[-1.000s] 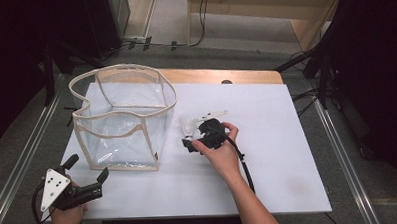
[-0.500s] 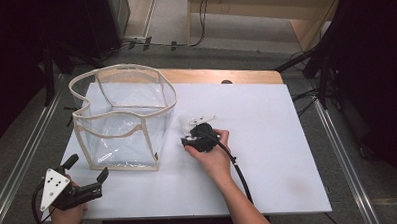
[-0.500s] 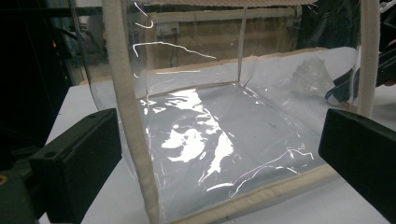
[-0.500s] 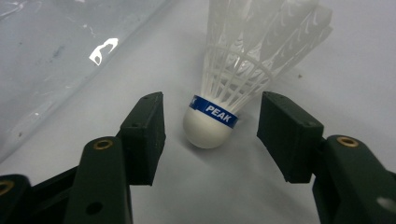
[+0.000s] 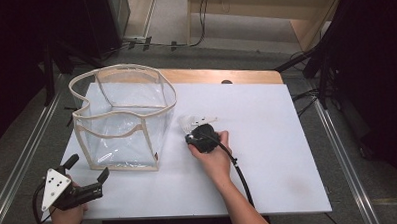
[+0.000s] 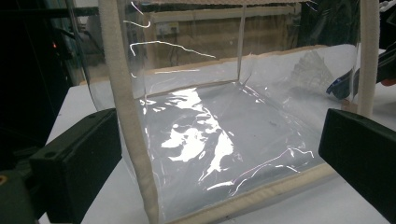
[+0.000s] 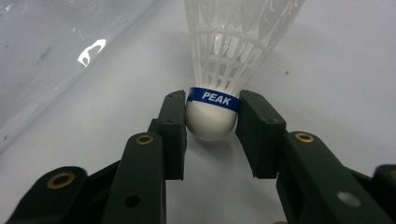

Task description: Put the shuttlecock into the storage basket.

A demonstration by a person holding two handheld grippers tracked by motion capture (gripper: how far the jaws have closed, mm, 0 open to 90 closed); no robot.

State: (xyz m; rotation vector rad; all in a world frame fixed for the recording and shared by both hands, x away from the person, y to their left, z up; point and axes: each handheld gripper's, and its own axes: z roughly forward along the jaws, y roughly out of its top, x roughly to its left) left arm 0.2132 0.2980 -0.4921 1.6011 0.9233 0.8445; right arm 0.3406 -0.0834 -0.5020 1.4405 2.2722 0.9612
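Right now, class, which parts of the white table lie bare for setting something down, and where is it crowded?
Bare: the table right of the right gripper, and the near strip between both hands. Crowded: the left, where the clear bag stands, with the shuttlecock close beside it and the left gripper in front.

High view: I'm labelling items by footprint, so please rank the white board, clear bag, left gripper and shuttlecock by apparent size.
1. white board
2. clear bag
3. left gripper
4. shuttlecock, partly hidden behind the right gripper
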